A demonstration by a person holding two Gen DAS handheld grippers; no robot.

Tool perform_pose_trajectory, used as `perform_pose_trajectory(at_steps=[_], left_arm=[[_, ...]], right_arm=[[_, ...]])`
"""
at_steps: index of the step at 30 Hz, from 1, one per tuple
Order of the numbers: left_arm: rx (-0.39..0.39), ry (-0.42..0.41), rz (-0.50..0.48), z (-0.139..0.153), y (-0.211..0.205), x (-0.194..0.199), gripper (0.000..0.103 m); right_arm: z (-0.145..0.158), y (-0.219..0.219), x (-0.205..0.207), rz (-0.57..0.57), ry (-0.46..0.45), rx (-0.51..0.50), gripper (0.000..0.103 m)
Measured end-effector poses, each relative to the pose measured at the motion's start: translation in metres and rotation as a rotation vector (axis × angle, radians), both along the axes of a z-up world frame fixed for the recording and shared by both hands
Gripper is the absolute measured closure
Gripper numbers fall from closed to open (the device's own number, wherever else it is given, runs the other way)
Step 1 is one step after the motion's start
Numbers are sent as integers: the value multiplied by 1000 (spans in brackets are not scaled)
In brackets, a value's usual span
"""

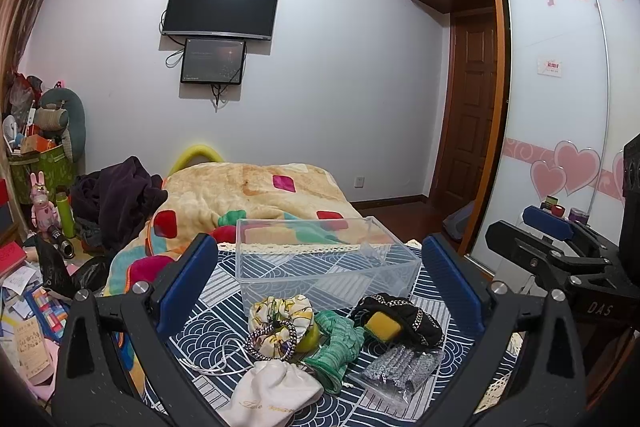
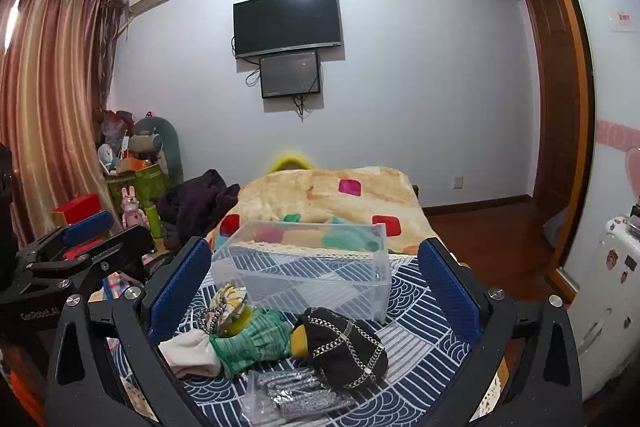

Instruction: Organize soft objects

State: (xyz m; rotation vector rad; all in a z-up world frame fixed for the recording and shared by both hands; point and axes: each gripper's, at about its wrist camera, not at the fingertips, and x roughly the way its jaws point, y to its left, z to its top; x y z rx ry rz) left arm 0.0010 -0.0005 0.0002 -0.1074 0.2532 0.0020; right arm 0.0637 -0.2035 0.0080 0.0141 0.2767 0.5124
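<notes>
A clear plastic box (image 1: 324, 259) (image 2: 304, 271) stands empty on a blue patterned cloth. In front of it lie soft things: a white drawstring pouch (image 1: 276, 387) (image 2: 192, 351), a floral scrunchie (image 1: 280, 311) (image 2: 226, 301), a green knit piece (image 1: 336, 347) (image 2: 256, 339), a black chain-trimmed pouch (image 1: 404, 315) (image 2: 344, 343), a yellow sponge (image 1: 382, 325) and a clear bag of silver items (image 1: 400, 371) (image 2: 296, 391). My left gripper (image 1: 320, 283) and right gripper (image 2: 316, 287) are both open and empty, held above the pile. Each shows in the other's view.
A blue patterned cloth (image 1: 224, 291) (image 2: 420, 327) covers the work surface. Behind it is a bed with a colourful blanket (image 1: 256, 195) and dark clothes (image 1: 120, 199). Clutter fills the floor at left (image 1: 28, 287). A wardrobe (image 1: 560, 107) and door stand at right.
</notes>
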Motion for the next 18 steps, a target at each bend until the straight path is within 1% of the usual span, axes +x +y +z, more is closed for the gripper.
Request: perform_pose_trajectory(at_steps=[18], left_arm=[[4,-3,6,5,1,0,0]], right_arm=[[0,3,-4,7,-14,-5,0]])
